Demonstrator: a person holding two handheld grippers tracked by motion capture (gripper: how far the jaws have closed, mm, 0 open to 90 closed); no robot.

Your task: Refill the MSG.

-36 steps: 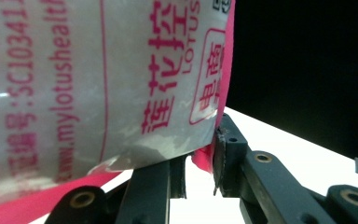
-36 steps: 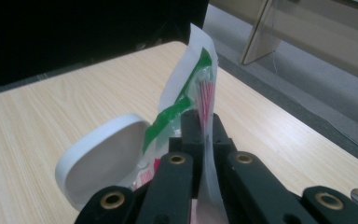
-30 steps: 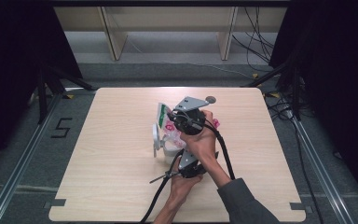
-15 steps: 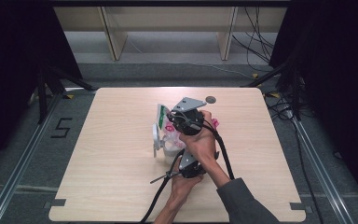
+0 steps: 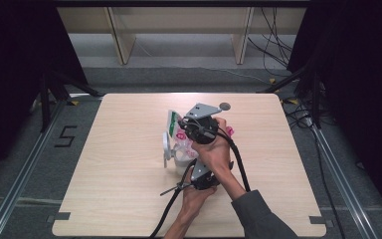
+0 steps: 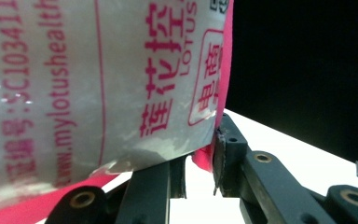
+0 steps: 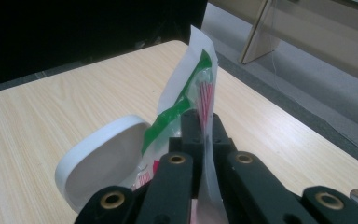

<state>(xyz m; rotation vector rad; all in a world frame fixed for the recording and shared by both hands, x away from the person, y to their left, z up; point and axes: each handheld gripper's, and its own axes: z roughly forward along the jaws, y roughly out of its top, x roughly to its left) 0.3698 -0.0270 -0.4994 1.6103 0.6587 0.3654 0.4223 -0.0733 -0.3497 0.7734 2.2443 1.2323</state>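
We see a clear plastic packet with pink print and a green stripe [image 5: 179, 134] held up over the middle of the pale wooden table [image 5: 109, 164], just beside a white oval dish [image 7: 100, 165] tilted on its edge. Our right gripper [image 7: 204, 135] has its jaws pinched fully together on the packet's thin edge. Our left gripper [image 6: 200, 161] grips the packet's pink bottom edge, jaws nearly closed on it.
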